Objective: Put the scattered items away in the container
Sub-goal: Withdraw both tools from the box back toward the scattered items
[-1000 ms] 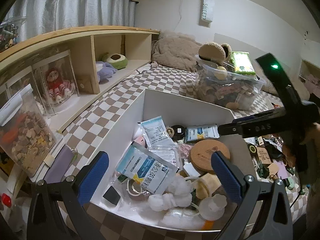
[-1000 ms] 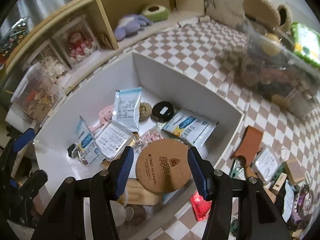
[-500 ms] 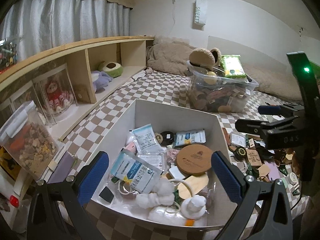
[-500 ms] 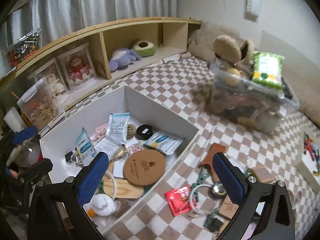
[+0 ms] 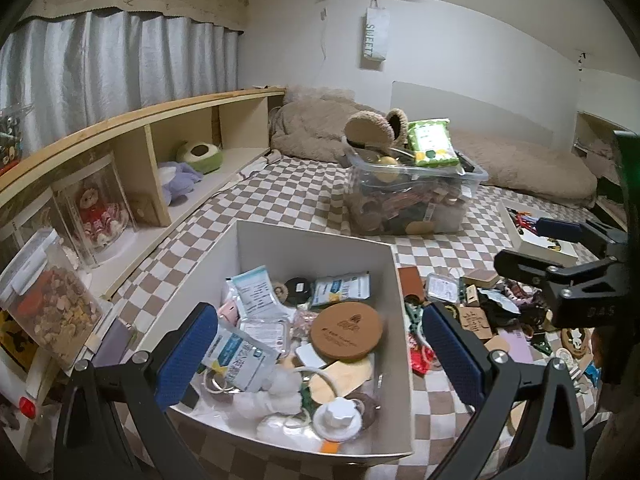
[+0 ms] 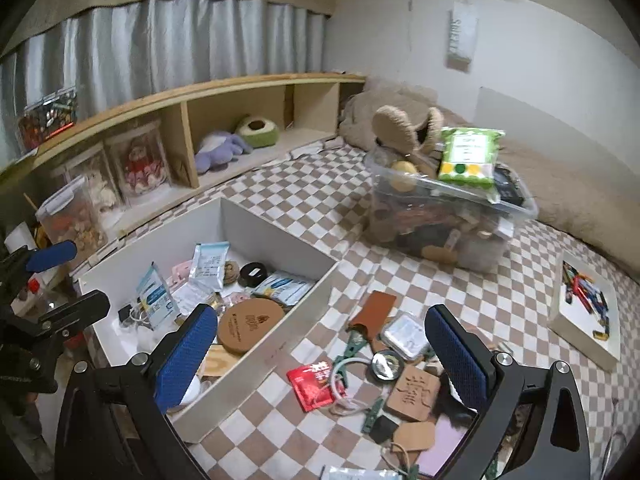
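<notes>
A white open box (image 5: 394, 280) (image 6: 280, 236) sits on the checkered bedspread, holding packets, a round cork coaster (image 5: 346, 331) (image 6: 251, 325) and other small things. Scattered items lie to its right: a red packet (image 6: 311, 385), a brown leather sleeve (image 6: 374, 309), a clear small case (image 6: 404, 335), a wooden tag (image 6: 412, 391). My left gripper (image 5: 320, 354) is open and empty above the box's near side. My right gripper (image 6: 322, 354) is open and empty, above the scattered pile; it also shows in the left wrist view (image 5: 560, 256).
A clear storage bin (image 6: 448, 216) full of things stands further back. A wooden shelf (image 6: 192, 120) with plush toys and jars runs along the left. A white tray (image 6: 588, 312) lies at the right. A beige blanket (image 5: 320, 128) lies at the back.
The right gripper opened, left the cork coaster in the box and drew back up and to the right over the scattered pile. The left gripper rose and pulled back.
</notes>
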`<state>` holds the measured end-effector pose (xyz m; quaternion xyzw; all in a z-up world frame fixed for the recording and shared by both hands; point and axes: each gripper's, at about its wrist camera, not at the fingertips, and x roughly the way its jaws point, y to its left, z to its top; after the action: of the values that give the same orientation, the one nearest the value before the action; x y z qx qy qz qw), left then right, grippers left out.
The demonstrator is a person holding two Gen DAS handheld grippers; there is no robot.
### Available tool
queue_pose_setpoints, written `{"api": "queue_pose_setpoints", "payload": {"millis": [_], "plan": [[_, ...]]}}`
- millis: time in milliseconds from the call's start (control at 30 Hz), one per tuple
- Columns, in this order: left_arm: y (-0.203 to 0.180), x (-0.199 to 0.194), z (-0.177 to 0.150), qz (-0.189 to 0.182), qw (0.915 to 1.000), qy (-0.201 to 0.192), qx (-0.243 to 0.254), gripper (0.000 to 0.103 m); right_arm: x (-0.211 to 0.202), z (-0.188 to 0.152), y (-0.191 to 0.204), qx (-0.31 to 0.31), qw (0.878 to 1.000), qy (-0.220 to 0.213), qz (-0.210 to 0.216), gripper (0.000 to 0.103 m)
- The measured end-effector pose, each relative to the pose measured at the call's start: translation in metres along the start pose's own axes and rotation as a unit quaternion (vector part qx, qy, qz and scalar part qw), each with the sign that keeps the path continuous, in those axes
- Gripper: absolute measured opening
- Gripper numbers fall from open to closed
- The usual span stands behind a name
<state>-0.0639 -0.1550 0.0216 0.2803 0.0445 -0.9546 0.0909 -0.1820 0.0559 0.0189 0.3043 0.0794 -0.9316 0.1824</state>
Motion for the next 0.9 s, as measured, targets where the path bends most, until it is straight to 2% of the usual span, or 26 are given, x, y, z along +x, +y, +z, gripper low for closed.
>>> {"api": "queue_pose_setpoints", "payload": {"millis": [333, 900], "plan": [[-0.032, 0.004, 0.001, -0.025, 0.9996, 0.003, 0.009, 0.103, -0.035, -0.016, -0.027, 0.027, 0.999, -0.015, -0.024, 0.103], [-0.090, 0.016, 0.003, -0.063, 0.9973, 0.003, 0.038, 0.103, -0.062, -0.053, -0.085, 0.058, 0.994, -0.024, -0.095, 0.103]]}}
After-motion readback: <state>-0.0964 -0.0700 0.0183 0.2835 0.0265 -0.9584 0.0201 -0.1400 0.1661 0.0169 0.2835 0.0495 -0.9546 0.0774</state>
